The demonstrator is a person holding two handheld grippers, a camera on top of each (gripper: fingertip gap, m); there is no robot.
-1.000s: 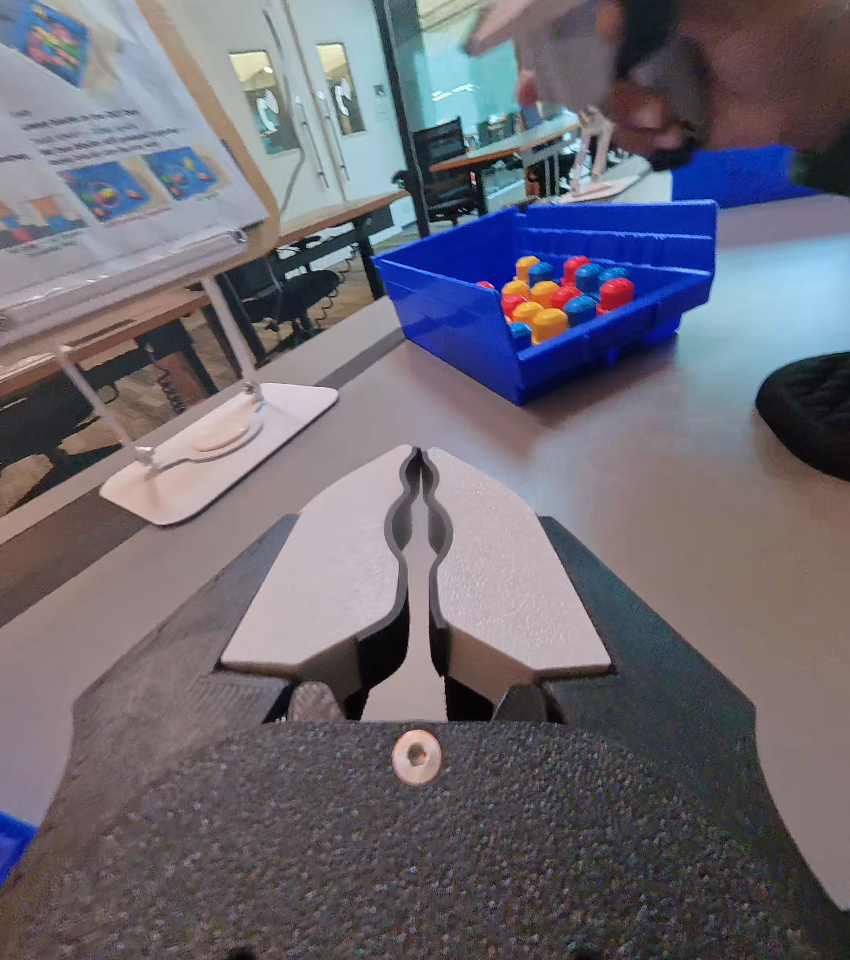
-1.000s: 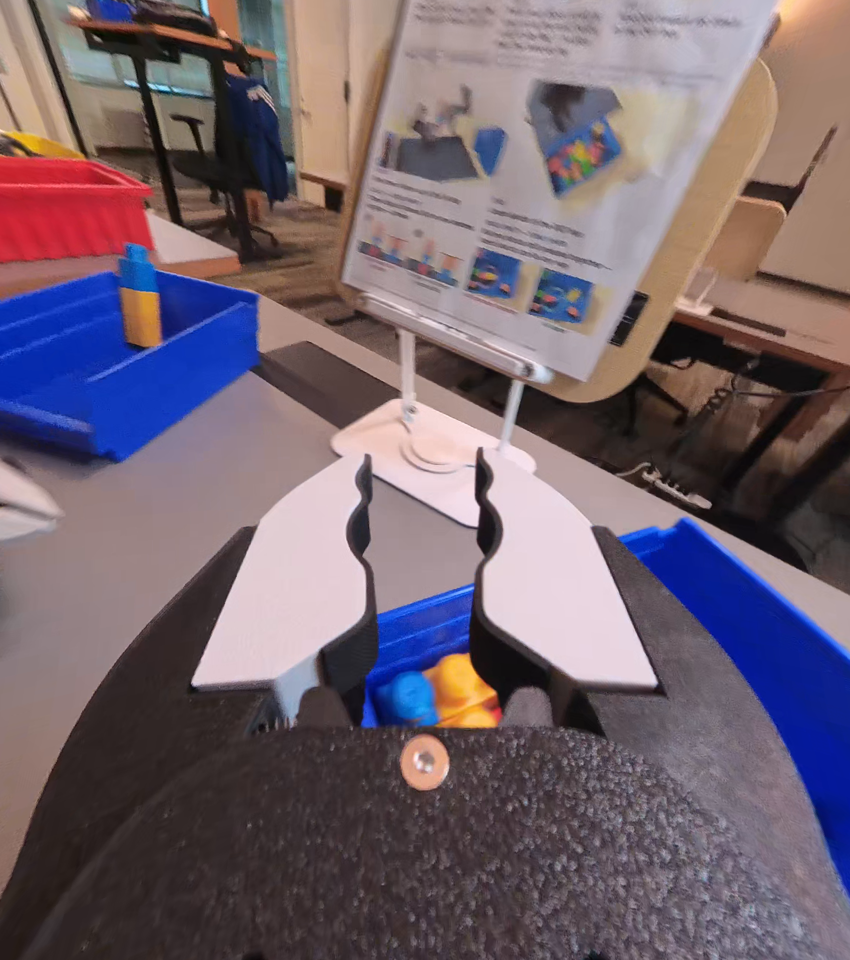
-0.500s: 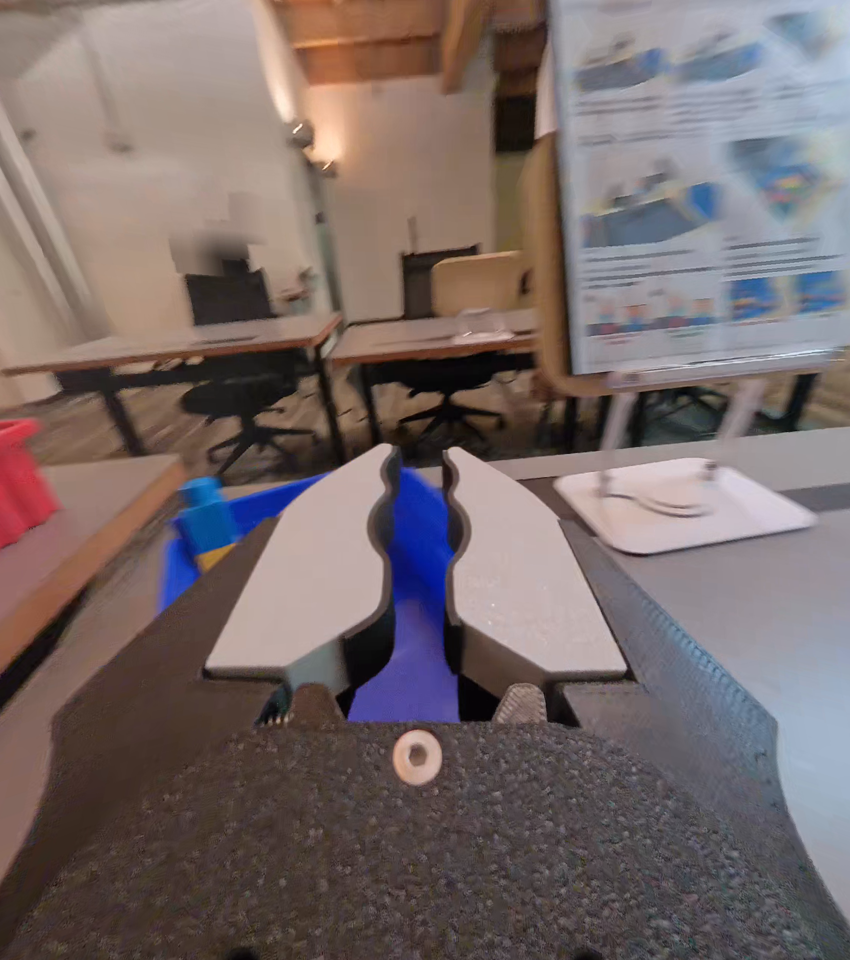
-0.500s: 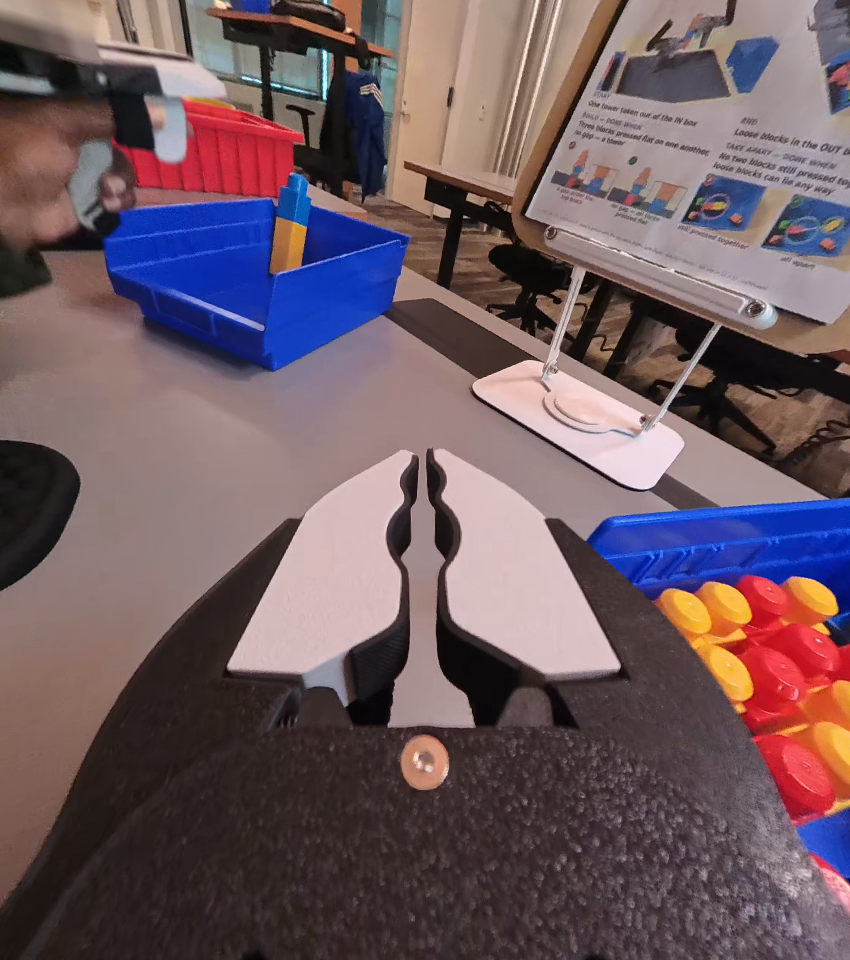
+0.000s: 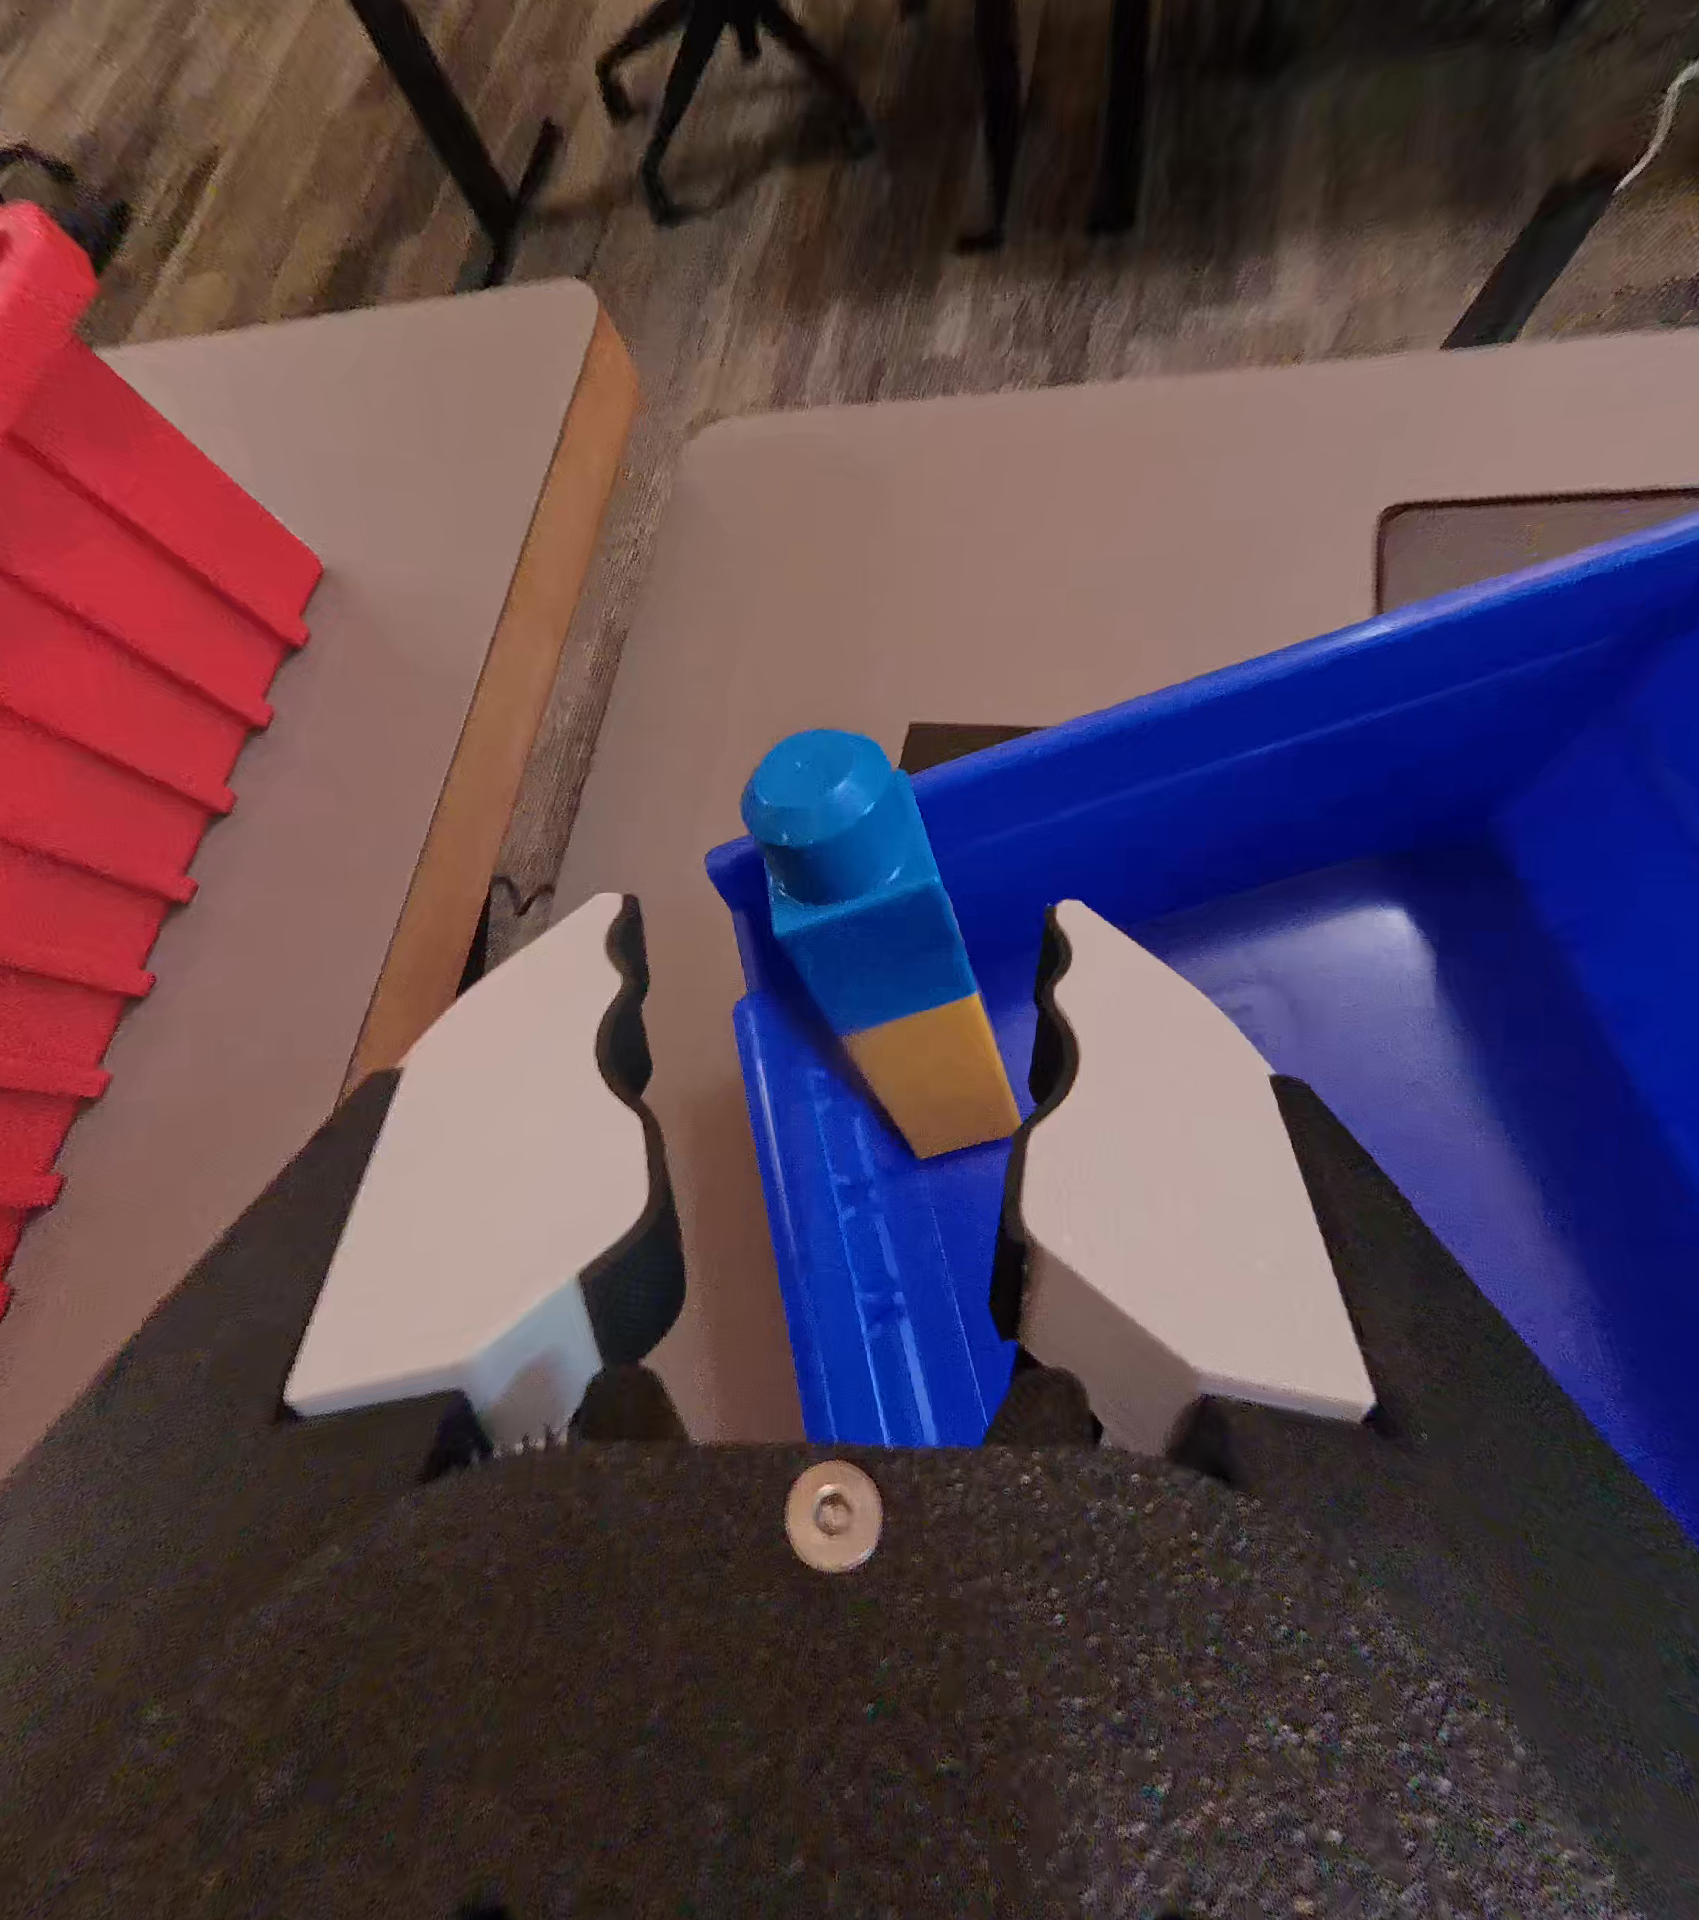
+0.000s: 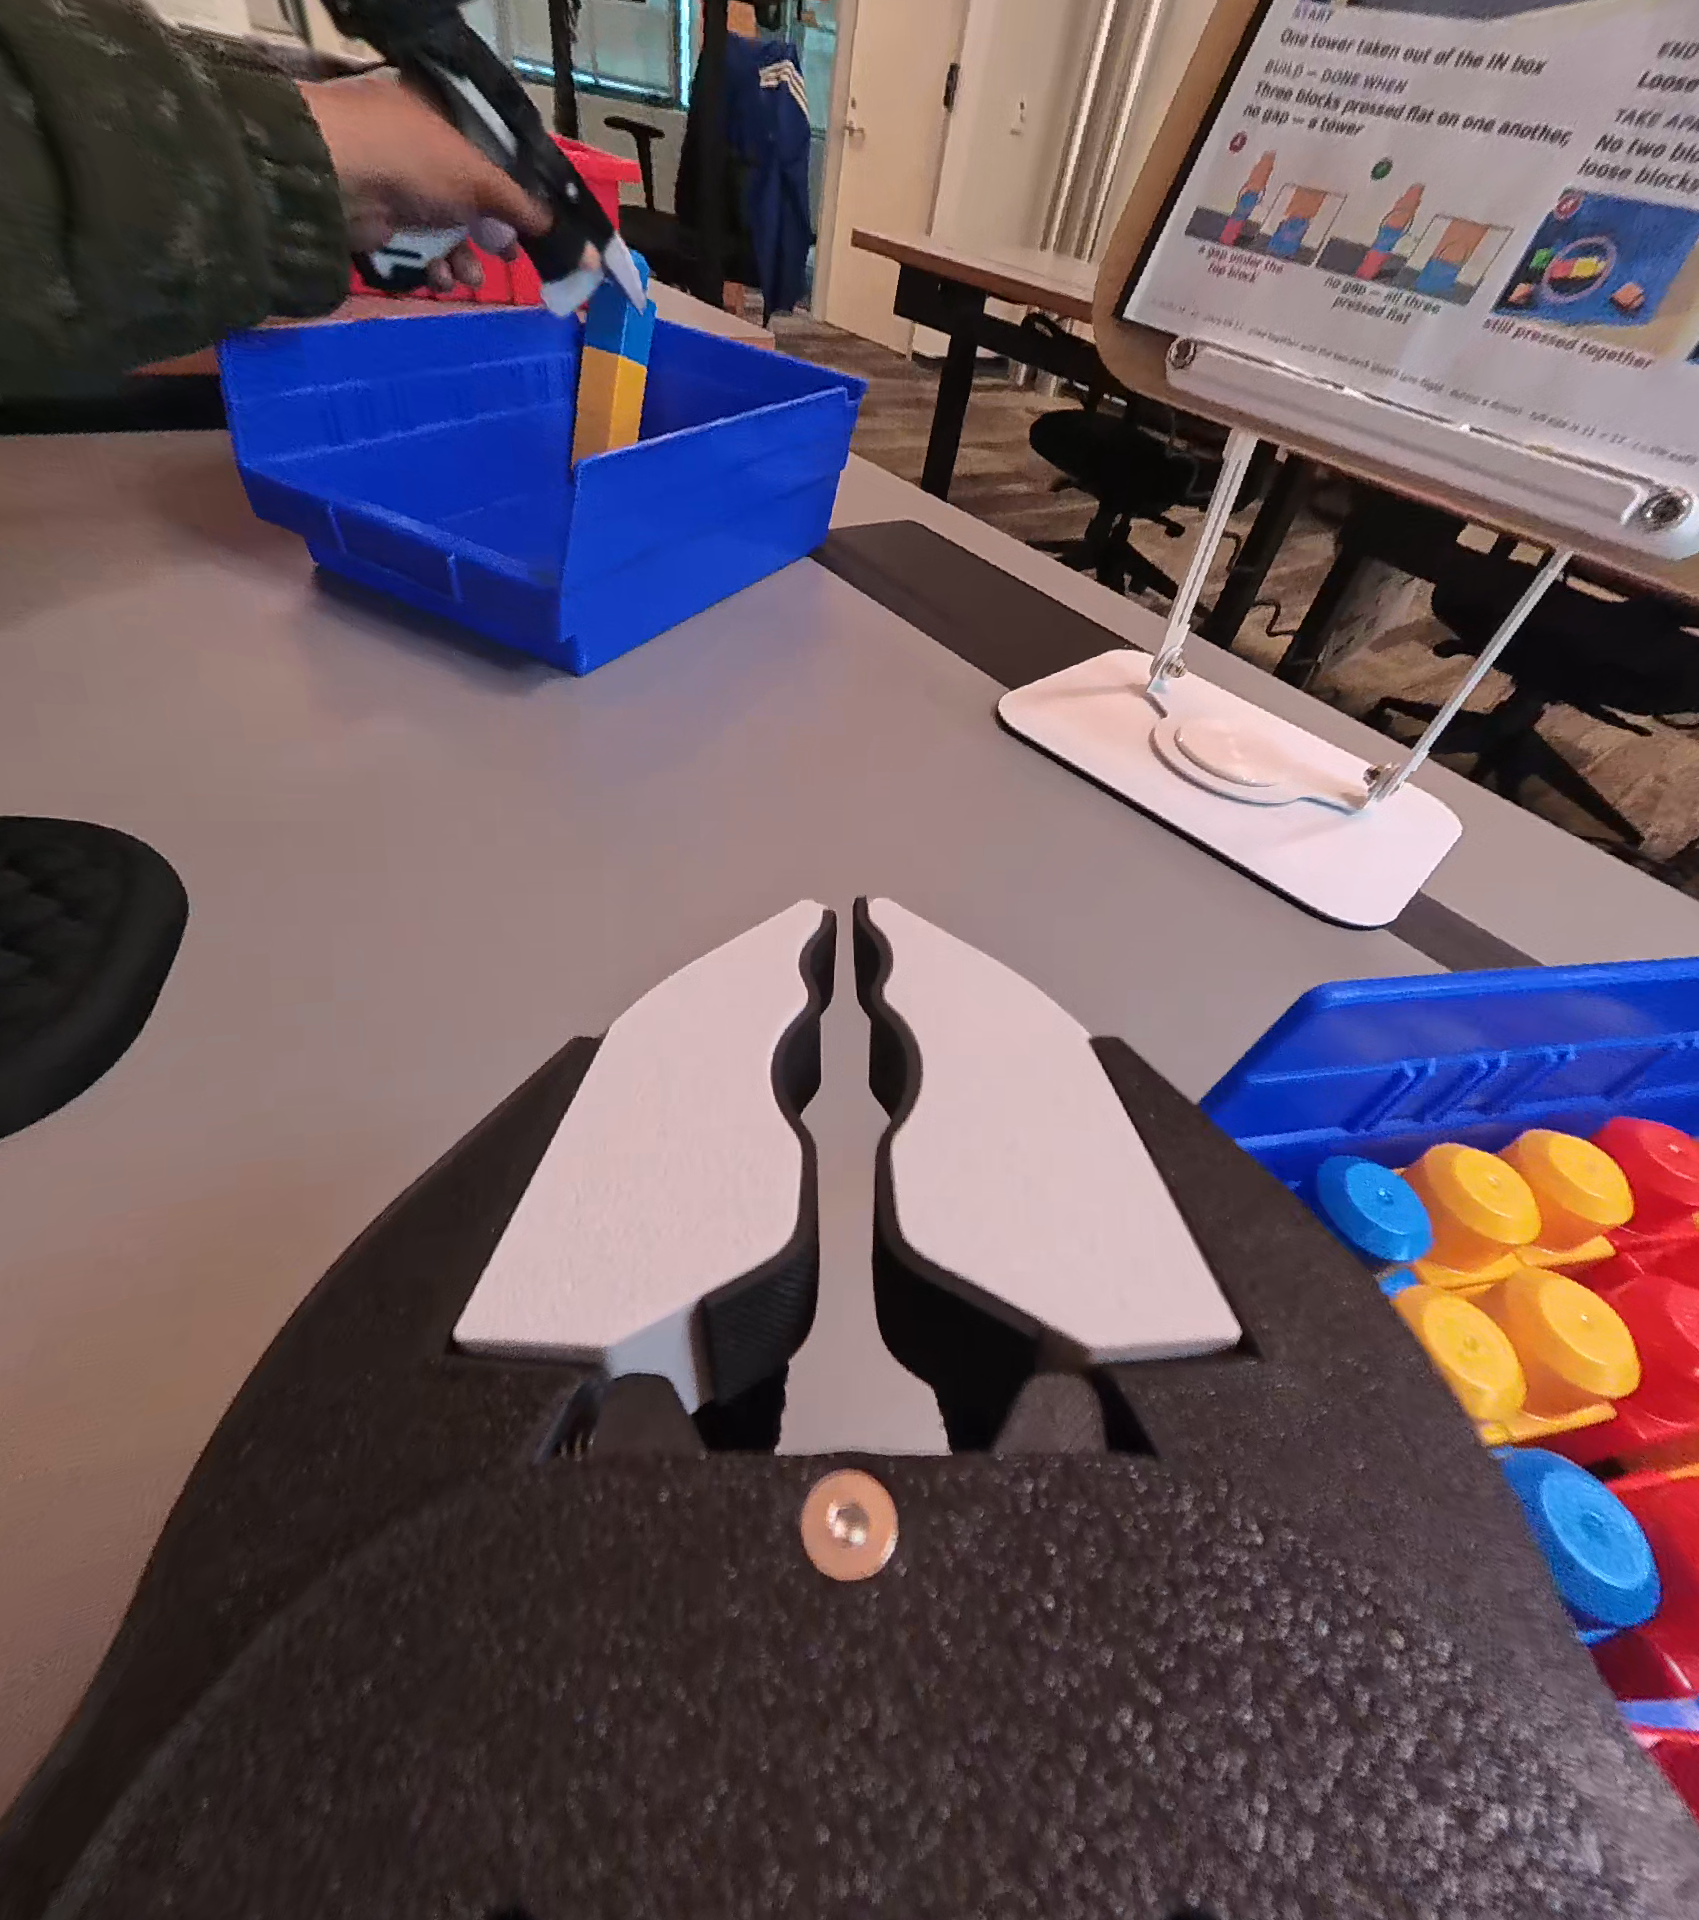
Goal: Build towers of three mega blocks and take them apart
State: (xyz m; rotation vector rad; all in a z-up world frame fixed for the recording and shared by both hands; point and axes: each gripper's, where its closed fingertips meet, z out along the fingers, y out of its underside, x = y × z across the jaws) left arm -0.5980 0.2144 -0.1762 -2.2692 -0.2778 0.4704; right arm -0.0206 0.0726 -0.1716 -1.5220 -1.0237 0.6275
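Left gripper (image 5: pixel 840 925), its two pale grey fingers spread wide, poised above the tower of stacked plastic mega blocks (image 5: pixel 881 951), a blue studded block over a yellow one, with any third block hidden below; the tower stands tilted in the corner of the blue plastic bin (image 5: pixel 1447 1039), leaning against the bin wall; one finger lies outside that wall and the other over the bin's interior, so the jaws straddle both tower and wall without touching the blocks, as far as this view shows. A red ribbed plastic bin (image 5: pixel 45 779) sits on the neighbouring table to the left. Right gripper (image 6: pixel 845 925), fingers drawn almost together with nothing between them, hovers idle over the grey table top (image 6: pixel 512 831), just beside a second blue bin holding packed red, yellow and blue blocks (image 6: pixel 1603 1299); a black textured pad (image 6: pixel 3 966) lies to its left and a white stand carrying an instruction sheet (image 6: pixel 1240 790) ahead. Step in hand, as judged: reaching for a built tower to lift it out for taking apart; the next move calls for shifting the jaws clear of the bin wall so that both fingers close on the blocks alone, squarely on the flat faces, then a straight lift; a grip caught on the wall would likely jam or tip the tower.
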